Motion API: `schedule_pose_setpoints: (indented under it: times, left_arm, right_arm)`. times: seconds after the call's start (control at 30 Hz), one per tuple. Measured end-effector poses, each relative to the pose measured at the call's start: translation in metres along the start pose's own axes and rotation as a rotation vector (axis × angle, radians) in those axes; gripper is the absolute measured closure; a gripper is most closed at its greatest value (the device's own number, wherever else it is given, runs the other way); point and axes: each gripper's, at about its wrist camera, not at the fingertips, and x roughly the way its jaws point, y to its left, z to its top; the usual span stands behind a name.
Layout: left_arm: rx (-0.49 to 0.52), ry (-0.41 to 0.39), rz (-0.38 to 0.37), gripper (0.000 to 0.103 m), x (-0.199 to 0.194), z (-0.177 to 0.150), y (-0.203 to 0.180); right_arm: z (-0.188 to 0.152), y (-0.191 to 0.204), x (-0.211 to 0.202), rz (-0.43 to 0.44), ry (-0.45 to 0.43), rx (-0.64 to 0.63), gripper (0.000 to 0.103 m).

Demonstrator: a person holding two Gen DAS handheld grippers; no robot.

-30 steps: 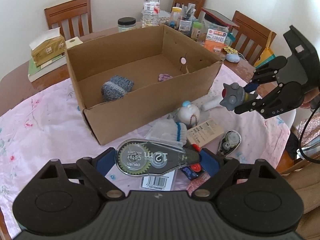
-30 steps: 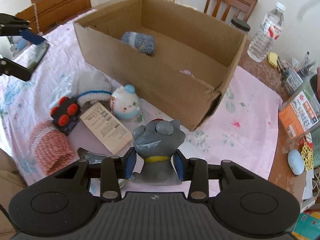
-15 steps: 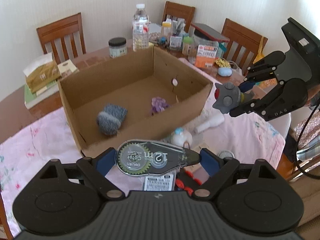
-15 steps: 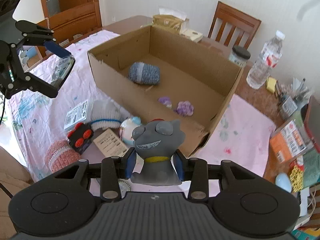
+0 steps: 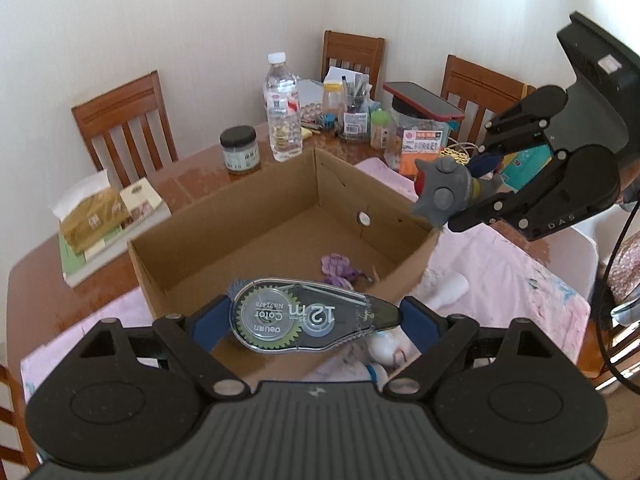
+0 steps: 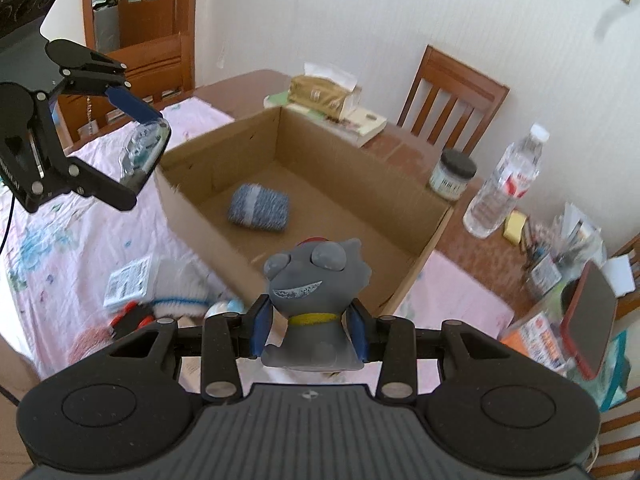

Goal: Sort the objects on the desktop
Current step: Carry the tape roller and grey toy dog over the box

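An open cardboard box (image 5: 248, 216) (image 6: 416, 196) stands on the pink cloth. Inside lie a blue-grey knitted roll (image 6: 259, 209) and purple bits (image 5: 338, 266). My left gripper (image 5: 310, 318) is shut on a clear correction tape dispenser (image 5: 304, 320), held above the box's near wall; it also shows in the right wrist view (image 6: 146, 148). My right gripper (image 6: 310, 330) is shut on a grey toy figure (image 6: 314, 296), held above the box's right end; the toy shows in the left wrist view (image 5: 444, 192).
On the cloth beside the box lie a white sock (image 6: 178, 288), a red-wheeled toy (image 6: 130, 320), a pink knitted roll (image 6: 86, 344) and a label card (image 6: 128, 282). A water bottle (image 5: 283, 110), a jar (image 5: 239, 149), a tissue pack (image 5: 90, 212) and desk clutter stand behind the box. Chairs surround the table.
Both grippers have risen and moved over the box with their objects still held. The left gripper now hangs above the near wall, the right above the box's right end.
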Motion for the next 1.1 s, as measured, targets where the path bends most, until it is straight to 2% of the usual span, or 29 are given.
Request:
schedule_pose_setpoints:
  times: [0.43,0.73,1.1]
  left_arm:
    - [-0.051,-0.008,0.016,0.013,0.022,0.025,0.024]
    - [-0.084,0.009,0.025,0.013,0.043,0.037,0.037]
    - [-0.096,0.057,0.02,0.013,0.073,0.037,0.044]
  right_arm:
    - [0.03,-0.02,0.014,-0.029,-0.032,0.024,0.058]
    - [0.035,-0.026,0.034,-0.024,0.006,0.051,0.058]
    - [0.041,-0.032,0.063,-0.026,0.06,0.067,0.058]
